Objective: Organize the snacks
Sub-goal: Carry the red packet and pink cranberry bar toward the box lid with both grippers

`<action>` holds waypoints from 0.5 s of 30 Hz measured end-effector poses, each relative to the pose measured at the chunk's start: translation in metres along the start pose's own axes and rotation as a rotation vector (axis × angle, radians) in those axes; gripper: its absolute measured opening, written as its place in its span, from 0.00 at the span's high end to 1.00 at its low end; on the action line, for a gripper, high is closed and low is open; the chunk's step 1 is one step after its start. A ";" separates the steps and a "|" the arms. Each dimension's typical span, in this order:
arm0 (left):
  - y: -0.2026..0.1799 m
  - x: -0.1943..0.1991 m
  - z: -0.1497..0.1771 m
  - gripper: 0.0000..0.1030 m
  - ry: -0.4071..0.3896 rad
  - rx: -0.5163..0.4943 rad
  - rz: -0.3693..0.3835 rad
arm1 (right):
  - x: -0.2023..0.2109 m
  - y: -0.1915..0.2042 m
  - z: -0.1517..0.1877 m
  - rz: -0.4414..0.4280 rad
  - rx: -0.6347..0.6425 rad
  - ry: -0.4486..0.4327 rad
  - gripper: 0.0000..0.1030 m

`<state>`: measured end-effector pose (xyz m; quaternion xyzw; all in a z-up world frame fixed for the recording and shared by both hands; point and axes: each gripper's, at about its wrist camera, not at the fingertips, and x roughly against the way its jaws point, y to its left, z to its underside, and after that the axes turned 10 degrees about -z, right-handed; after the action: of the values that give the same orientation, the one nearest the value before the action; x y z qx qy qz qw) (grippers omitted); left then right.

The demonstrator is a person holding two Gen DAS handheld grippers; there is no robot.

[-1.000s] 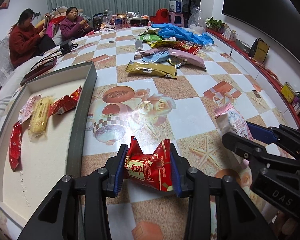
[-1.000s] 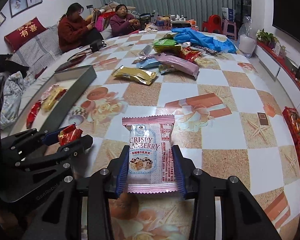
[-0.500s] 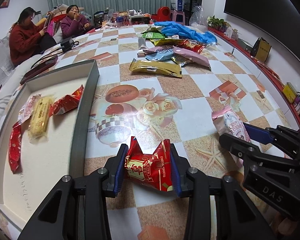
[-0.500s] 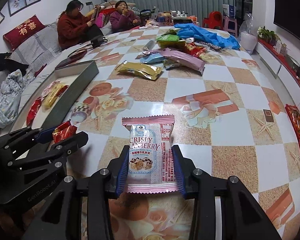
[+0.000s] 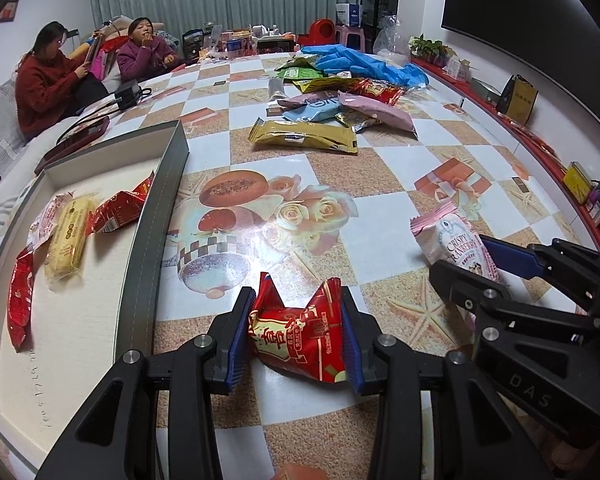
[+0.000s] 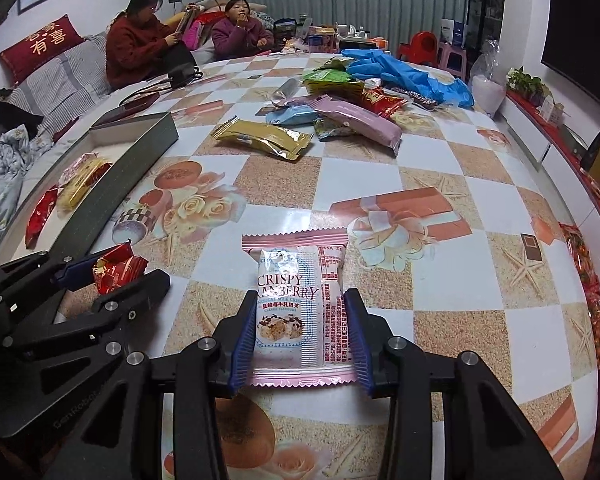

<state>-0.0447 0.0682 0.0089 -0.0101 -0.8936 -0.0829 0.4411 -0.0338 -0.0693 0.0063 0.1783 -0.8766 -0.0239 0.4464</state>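
We held 2 snacks above the tabletop [image 5: 380,168]: the left hand-held gripper [image 5: 298,340] clamped a red packet [image 5: 300,340], the right hand-held gripper [image 6: 300,332] seemingly clamped a pink cranberry packet [image 6: 300,304].

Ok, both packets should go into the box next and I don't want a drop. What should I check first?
1. Left tongs shut on red packet: ok.
2. Right tongs shut on pink packet: ok.
3. Box has bare floor left: ok.
4. Path from both tongs to the box is free of snacks: ok.
5. Grip firm enough to carry: cannot tell.
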 end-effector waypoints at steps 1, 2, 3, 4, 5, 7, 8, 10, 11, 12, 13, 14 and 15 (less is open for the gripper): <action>0.000 0.000 0.000 0.59 0.000 0.000 -0.001 | 0.000 0.000 0.000 0.001 0.000 0.000 0.58; 0.000 0.000 0.000 0.59 -0.001 -0.001 0.000 | 0.000 0.000 0.000 0.000 0.001 0.000 0.58; -0.001 0.001 0.000 0.59 -0.001 -0.002 0.001 | 0.000 0.000 0.000 -0.001 0.000 0.000 0.58; -0.001 0.001 0.000 0.59 -0.001 -0.003 0.002 | 0.000 -0.001 0.000 -0.002 -0.002 -0.001 0.58; -0.001 0.001 0.000 0.59 -0.001 -0.001 0.001 | 0.000 -0.001 0.000 -0.002 -0.002 -0.001 0.58; -0.001 0.001 0.000 0.59 0.000 -0.001 0.001 | 0.000 0.000 0.000 -0.001 0.000 0.000 0.58; -0.001 0.001 0.000 0.59 0.000 -0.001 0.001 | 0.000 -0.001 0.000 0.000 0.001 0.000 0.58; -0.001 0.001 0.000 0.59 0.000 -0.001 0.001 | 0.000 -0.001 0.000 -0.001 0.000 0.000 0.58; -0.001 0.001 0.000 0.59 0.000 0.000 0.001 | 0.000 -0.001 0.000 -0.001 -0.001 0.000 0.58; -0.001 0.001 0.000 0.59 0.000 0.000 0.001 | 0.000 0.000 0.000 -0.001 0.000 0.000 0.58; -0.001 0.001 0.000 0.59 0.000 0.000 0.001 | 0.000 -0.001 0.000 -0.001 0.000 -0.001 0.58; -0.001 0.001 0.000 0.59 0.000 -0.001 0.001 | 0.000 -0.001 0.000 0.000 0.000 -0.001 0.58; -0.001 0.001 0.000 0.59 0.000 -0.001 0.000 | 0.000 -0.001 0.000 -0.001 -0.001 -0.001 0.58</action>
<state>-0.0452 0.0671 0.0094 -0.0104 -0.8935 -0.0833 0.4411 -0.0340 -0.0699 0.0061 0.1786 -0.8766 -0.0245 0.4462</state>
